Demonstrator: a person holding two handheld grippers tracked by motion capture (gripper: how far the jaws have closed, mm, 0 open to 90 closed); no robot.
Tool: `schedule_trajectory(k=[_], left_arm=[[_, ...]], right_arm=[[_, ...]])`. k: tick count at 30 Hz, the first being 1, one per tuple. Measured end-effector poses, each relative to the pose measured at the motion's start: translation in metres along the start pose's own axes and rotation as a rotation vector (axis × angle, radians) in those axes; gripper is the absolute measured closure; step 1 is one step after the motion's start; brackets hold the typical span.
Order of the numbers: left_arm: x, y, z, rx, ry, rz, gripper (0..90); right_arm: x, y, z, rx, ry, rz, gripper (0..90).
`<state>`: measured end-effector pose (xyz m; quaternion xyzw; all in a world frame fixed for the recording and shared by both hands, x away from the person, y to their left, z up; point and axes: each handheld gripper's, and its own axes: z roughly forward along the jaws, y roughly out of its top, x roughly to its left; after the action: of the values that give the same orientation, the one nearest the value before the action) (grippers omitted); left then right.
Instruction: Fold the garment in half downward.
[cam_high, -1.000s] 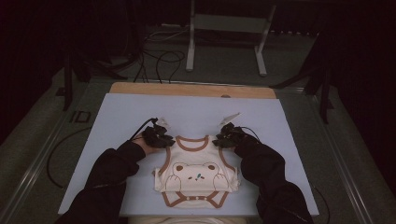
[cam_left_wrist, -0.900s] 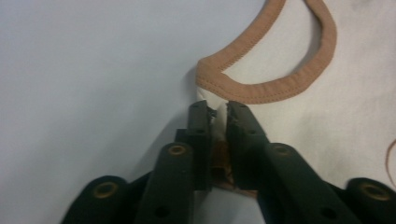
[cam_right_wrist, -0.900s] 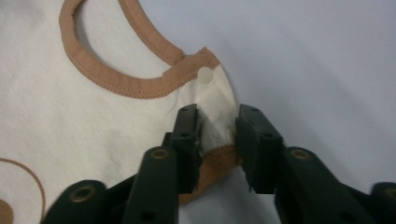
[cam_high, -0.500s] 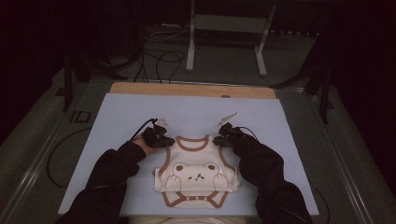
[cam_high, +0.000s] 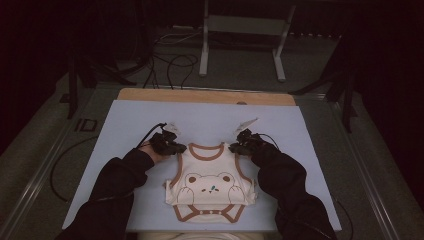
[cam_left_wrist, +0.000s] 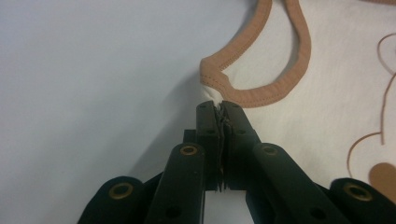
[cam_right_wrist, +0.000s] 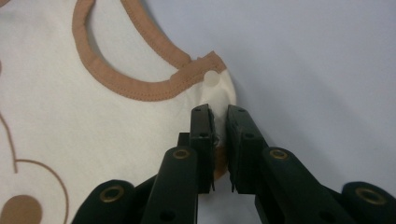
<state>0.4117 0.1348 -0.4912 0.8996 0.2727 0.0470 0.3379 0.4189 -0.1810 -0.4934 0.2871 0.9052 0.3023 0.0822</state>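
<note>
With the left gripper (cam_left_wrist: 218, 106) clamped on one shoulder of the cream baby bodysuit (cam_high: 210, 182) and the right gripper (cam_right_wrist: 217, 112) pinching the other, both having just closed onto cloth, the garment lies flat on the pale mat (cam_high: 125, 125) near the person's edge. To my eye, any lift should rise evenly, keeping the neckline taut. How deep each bite reaches under the jaws is hidden, and the person's sleeves (cam_high: 115, 185) cover the mat at either side.

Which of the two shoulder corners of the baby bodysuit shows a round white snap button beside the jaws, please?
The corner held by the right gripper: a white snap sits on its brown trim. The bodysuit corner in the left gripper shows none.
</note>
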Motion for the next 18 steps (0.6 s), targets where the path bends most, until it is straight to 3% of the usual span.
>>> schedule_trajectory(k=[18], left_arm=[[-0.006,0.023,-0.029,-0.054,0.023,0.053,87.6]], right_arm=[[0.000,0.014,-0.029,-0.069,-0.031,-0.033,81.8]])
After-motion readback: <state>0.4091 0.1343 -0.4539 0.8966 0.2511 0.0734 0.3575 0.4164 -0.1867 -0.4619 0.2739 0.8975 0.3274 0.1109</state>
